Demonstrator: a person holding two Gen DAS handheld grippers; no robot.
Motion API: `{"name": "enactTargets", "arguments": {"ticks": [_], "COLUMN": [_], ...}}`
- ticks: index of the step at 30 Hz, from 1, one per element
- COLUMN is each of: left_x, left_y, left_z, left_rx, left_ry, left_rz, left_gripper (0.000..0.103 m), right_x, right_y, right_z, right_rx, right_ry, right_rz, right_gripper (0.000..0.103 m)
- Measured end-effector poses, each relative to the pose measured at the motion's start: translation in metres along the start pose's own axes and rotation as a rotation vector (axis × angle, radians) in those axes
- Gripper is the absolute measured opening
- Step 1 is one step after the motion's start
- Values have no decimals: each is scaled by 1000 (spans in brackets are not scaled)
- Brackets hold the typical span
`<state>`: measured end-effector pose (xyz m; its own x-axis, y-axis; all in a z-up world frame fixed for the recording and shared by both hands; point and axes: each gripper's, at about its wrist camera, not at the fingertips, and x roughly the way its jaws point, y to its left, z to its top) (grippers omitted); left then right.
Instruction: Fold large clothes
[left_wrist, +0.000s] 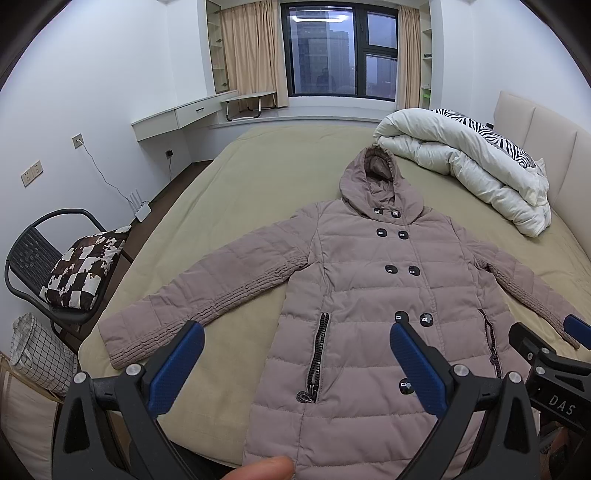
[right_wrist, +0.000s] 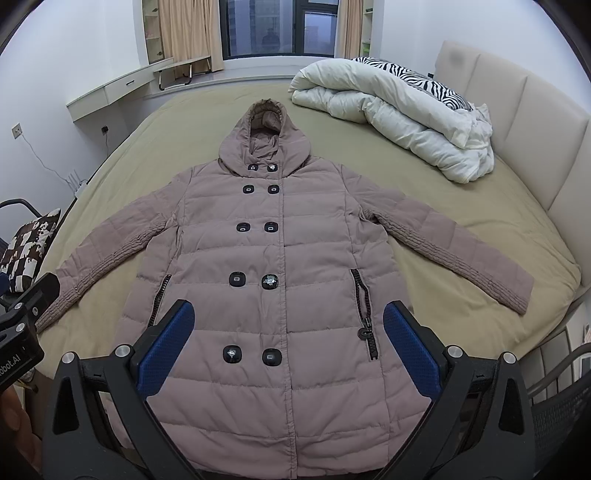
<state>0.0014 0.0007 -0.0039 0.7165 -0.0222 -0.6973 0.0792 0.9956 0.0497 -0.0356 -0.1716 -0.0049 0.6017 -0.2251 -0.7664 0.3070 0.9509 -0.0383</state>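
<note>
- Two hand-held grippers hover over the near edge of a bed, both pointing along a hooded puffer coat that lies flat and face up on the olive sheet.
- Coat position: its hem hangs at the near edge of the bed, and its hood points toward the far edge by the window. The long axis therefore runs straight away from both grippers.
- Sleeves: each is spread out and angled back toward the near corners. The left sleeve cuff lies near the left edge of the bed; the right sleeve cuff lies near the right edge.
- Left hand-held gripper: blue-padded jaws wide apart, holding nothing, above the coat's left pocket zip and closer to the left sleeve.
- Right hand-held gripper: jaws likewise wide apart and empty, centred over the lower button rows and closer to the right sleeve.
- My judgement: folding has not begun, and each sleeve suits the gripper on its own side.
- Readable writing: "DAS" on the right gripper's body as seen from the left wrist view, and "obot.AI", cut off at the frame edge, on the left gripper's body in the right wrist view.
- Elsewhere: a rolled white duvet sits at the far right corner by the headboard.
</note>
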Motion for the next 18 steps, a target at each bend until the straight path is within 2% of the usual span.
{"name": "enactTargets", "arguments": {"ticks": [18], "left_x": [0], "left_y": [0], "left_z": [1], "left_rx": [0], "left_ry": [2], "left_rz": [0], "left_gripper": [103], "right_x": [1], "right_y": [-1], "right_z": [-1], "right_rx": [4], "right_ry": [-1], "right_rz": [-2], "right_gripper": [103]}}
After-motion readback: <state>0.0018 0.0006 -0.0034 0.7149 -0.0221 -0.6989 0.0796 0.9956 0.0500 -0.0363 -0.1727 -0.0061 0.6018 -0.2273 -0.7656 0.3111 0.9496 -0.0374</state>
